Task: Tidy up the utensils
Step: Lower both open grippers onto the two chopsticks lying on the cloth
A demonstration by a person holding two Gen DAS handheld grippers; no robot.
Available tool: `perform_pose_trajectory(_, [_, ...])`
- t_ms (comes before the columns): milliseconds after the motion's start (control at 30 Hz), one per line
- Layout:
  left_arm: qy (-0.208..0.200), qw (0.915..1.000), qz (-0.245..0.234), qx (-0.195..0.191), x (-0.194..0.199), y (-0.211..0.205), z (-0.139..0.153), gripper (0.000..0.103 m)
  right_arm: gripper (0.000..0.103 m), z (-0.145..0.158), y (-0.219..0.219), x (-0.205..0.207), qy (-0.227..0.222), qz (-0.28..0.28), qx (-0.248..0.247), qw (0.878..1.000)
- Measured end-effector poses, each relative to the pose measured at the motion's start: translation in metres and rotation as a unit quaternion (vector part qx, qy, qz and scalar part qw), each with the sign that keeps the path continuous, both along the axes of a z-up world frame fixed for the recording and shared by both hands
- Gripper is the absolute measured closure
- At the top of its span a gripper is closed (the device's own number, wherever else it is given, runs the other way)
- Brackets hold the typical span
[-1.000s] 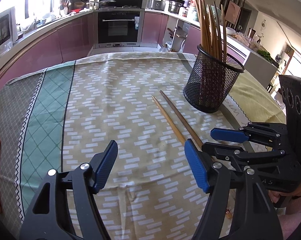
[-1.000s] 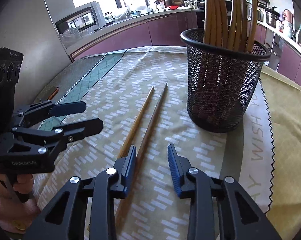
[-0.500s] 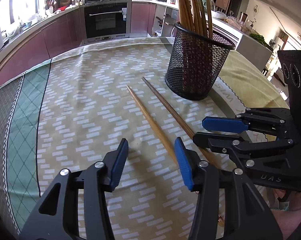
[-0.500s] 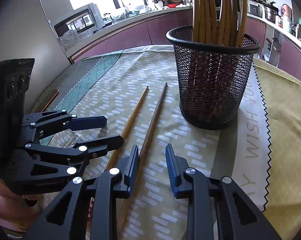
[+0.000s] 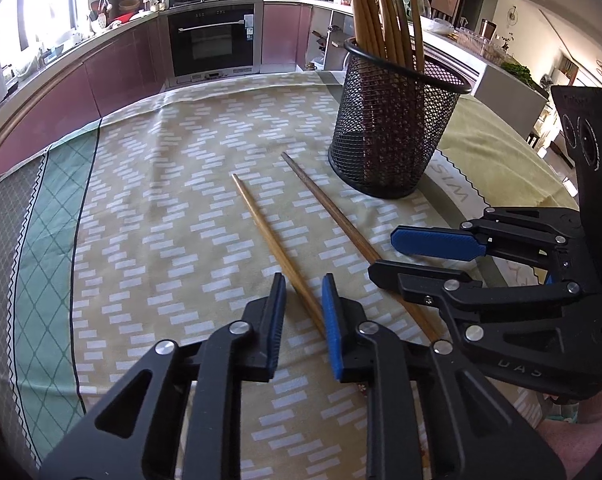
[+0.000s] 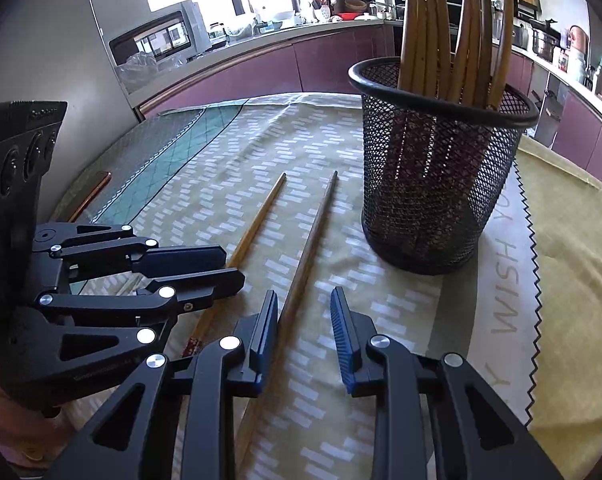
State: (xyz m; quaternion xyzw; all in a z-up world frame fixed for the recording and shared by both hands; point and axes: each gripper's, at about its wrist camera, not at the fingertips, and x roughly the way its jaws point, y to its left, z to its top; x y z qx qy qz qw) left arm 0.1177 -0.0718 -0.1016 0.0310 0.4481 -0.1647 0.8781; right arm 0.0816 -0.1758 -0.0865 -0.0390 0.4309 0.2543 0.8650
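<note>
Two chopsticks lie side by side on the tablecloth, one light (image 5: 261, 220) (image 6: 261, 210), one darker (image 5: 325, 204) (image 6: 315, 224). A black mesh holder (image 5: 389, 140) (image 6: 433, 184) with several chopsticks upright in it stands just beyond them. My left gripper (image 5: 304, 310) (image 6: 233, 268) is low over the light chopstick. Its jaws are closing with the stick between them and a gap still showing. My right gripper (image 6: 305, 320) (image 5: 381, 254) straddles the darker chopstick. Its jaws are closing slowly, and the pads are clear of the stick.
A patterned cloth (image 5: 161, 240) covers the table, with a green band at the left. A flat copper-edged object (image 6: 91, 196) lies at the table's left edge. Kitchen cabinets and an oven (image 5: 213, 40) stand beyond the far edge.
The left gripper has moved forward and down onto the light chopstick, and its jaws have narrowed a lot around it. The right gripper stayed put, with its jaws a little narrower.
</note>
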Motion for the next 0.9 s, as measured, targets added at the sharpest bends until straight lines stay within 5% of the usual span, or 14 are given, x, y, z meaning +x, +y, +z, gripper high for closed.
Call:
perform_pose_trajectory(233, [-0.004, 1.0, 0.0, 0.002, -0.005, 0.004, 0.001, 0.089, 0.094, 0.0, -0.002, 0.004, 0.005, -0.003, 0.011, 1.0])
perform_pose_trajectory(467, [-0.002, 1.0, -0.007, -0.003, -0.009, 0.014, 0.002, 0.091, 0.096, 0.001, -0.009, 0.0, 0.011, -0.003, 0.017, 1.0])
perform_pose_trajectory(767, [-0.003, 1.0, 0.001, 0.009, -0.004, 0.017, 0.0, 0.081, 0.091, -0.001, -0.005, 0.001, 0.004, -0.004, -0.006, 1.0])
perform_pose_trajectory(900, [-0.006, 0.9999, 0.005, 0.012, -0.001, 0.011, 0.0, 0.09, 0.093, -0.001, -0.004, 0.004, 0.005, -0.01, -0.003, 1.0])
